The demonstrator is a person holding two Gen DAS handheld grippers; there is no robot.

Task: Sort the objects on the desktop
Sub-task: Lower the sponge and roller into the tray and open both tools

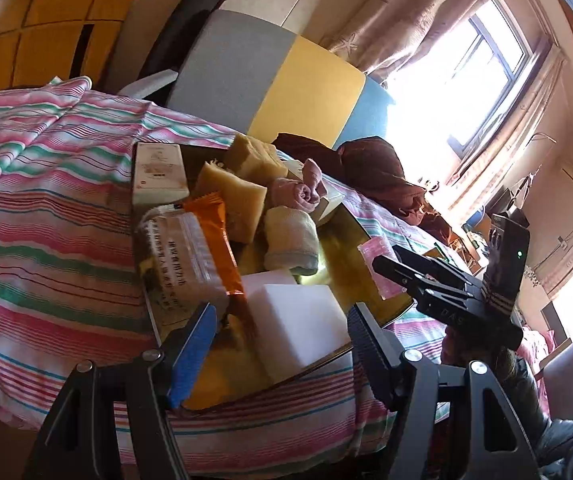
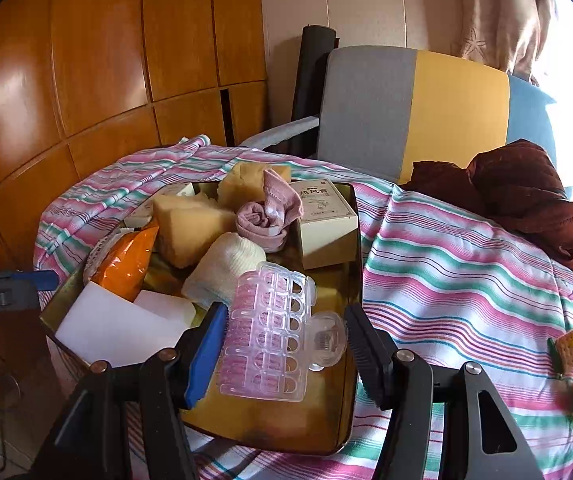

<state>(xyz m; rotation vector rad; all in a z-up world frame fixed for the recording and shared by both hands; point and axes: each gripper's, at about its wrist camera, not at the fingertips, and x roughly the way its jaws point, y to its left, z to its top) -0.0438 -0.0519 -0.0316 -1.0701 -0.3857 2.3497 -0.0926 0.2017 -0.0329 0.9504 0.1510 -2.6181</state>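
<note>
Gold tray point(image 2: 350, 400) crowded w/ sponges, rolled cloths, boxes; bare tray floor only at near-right corner beside pink clip point(image 2: 266, 336). Striped cloth point(image 2: 466, 280) right of tray lies open; brown bundle point(image 2: 526, 192) blocks far right.

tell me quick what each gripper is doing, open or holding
left gripper: open, holding nothing, white foam block between its fingers
right gripper: open, around the clear pink plastic hair clip, not clamped

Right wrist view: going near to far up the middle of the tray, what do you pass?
Pink clear hair roller → cream rolled towel → pink rolled cloth → tan sponge block, near the tray's far end.
</note>
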